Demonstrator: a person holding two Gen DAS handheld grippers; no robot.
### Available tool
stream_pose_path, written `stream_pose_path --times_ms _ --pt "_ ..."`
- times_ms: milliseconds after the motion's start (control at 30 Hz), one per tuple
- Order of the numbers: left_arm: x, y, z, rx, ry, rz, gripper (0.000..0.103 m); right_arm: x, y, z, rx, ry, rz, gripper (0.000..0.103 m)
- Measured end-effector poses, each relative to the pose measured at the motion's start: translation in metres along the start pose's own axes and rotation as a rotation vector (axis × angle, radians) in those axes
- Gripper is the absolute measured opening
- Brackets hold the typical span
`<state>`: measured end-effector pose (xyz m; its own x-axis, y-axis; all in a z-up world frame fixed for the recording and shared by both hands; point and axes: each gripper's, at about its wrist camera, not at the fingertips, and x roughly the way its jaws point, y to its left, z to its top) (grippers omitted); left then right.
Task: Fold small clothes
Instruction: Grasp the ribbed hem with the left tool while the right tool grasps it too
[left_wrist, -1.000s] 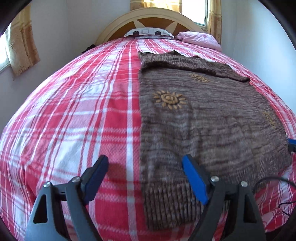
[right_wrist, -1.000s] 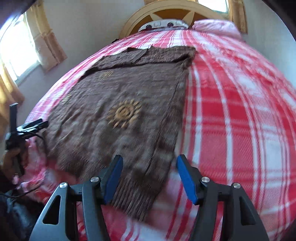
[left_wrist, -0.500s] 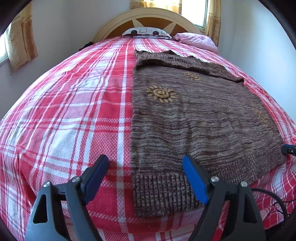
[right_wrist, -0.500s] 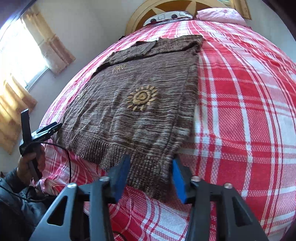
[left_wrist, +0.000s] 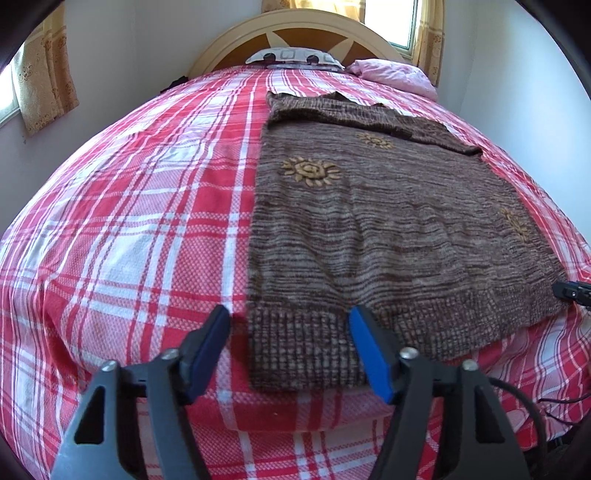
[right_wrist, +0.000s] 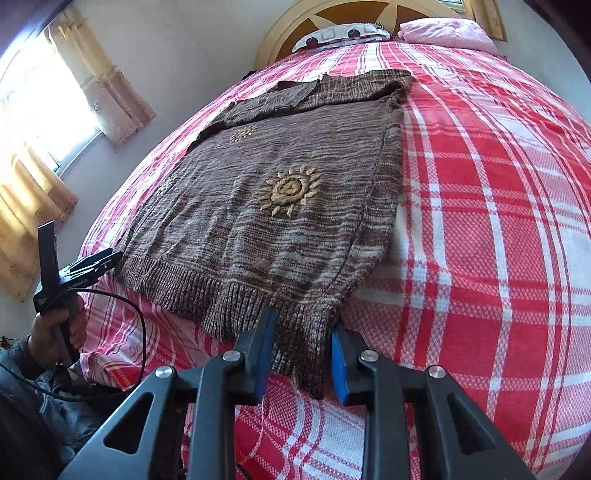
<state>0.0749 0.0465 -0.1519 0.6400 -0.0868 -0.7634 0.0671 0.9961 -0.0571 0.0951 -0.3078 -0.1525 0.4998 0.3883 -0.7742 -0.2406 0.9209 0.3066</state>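
Observation:
A brown knitted sweater with tan sun motifs lies flat on the red plaid bedspread; its sleeves are folded across the far end. It also shows in the right wrist view. My left gripper is open, its jaws straddling the near left corner of the ribbed hem. My right gripper has its jaws narrowed around the near right hem corner, with the knit bunched between the blue pads.
The headboard, a patterned pillow and a pink pillow are at the far end. The left gripper and the hand holding it show at the bed's left edge, with a cable. Curtained windows are on the walls.
Both grippers came down to the sweater's hem. The right gripper's jaws narrowed from wide open onto the right hem corner. The left gripper stayed open.

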Motion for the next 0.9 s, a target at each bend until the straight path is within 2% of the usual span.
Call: stream_pose_path --times_ms 100,267,300,333,367,400,433,467,667,900 --pt "-0.001 -0.004 -0.001 0.01 -0.004 -0.008 0.053 0.001 0.005 0.001 -0.026 -0.002 -0.023 0.021" --pt "-0.001 -0.002 0.0 -0.003 0.004 -0.019 0.053 0.002 -0.006 0.0 0.026 -0.009 0.027 0.02" --pt "-0.002 -0.002 0.0 -0.003 0.006 -0.034 0.043 0.001 -0.006 -0.001 0.031 -0.01 0.029 0.02" --pt "-0.004 -0.002 0.001 -0.005 0.004 -0.076 0.014 0.001 -0.005 -0.001 0.025 -0.01 0.026 0.02" --pt "-0.005 -0.001 0.001 -0.011 0.007 -0.116 0.009 0.0 -0.003 -0.002 0.012 -0.009 0.022 0.02" --pt "-0.006 0.0 0.001 -0.019 0.008 -0.137 0.009 0.0 -0.001 -0.003 0.002 -0.006 0.02 0.019" --pt "-0.006 0.001 0.001 -0.028 0.009 -0.154 0.009 -0.001 0.0 -0.003 -0.007 0.0 0.027 0.01" --pt "-0.005 0.003 0.002 -0.038 0.01 -0.166 0.008 -0.002 0.001 -0.004 -0.01 0.001 0.034 0.006" --pt "-0.014 0.012 0.014 -0.079 -0.052 -0.215 0.008 -0.014 0.006 0.002 -0.038 -0.037 0.041 0.005" --pt "-0.024 0.01 0.048 -0.064 -0.147 -0.235 0.008 -0.039 0.012 0.032 -0.059 -0.152 0.043 0.005"
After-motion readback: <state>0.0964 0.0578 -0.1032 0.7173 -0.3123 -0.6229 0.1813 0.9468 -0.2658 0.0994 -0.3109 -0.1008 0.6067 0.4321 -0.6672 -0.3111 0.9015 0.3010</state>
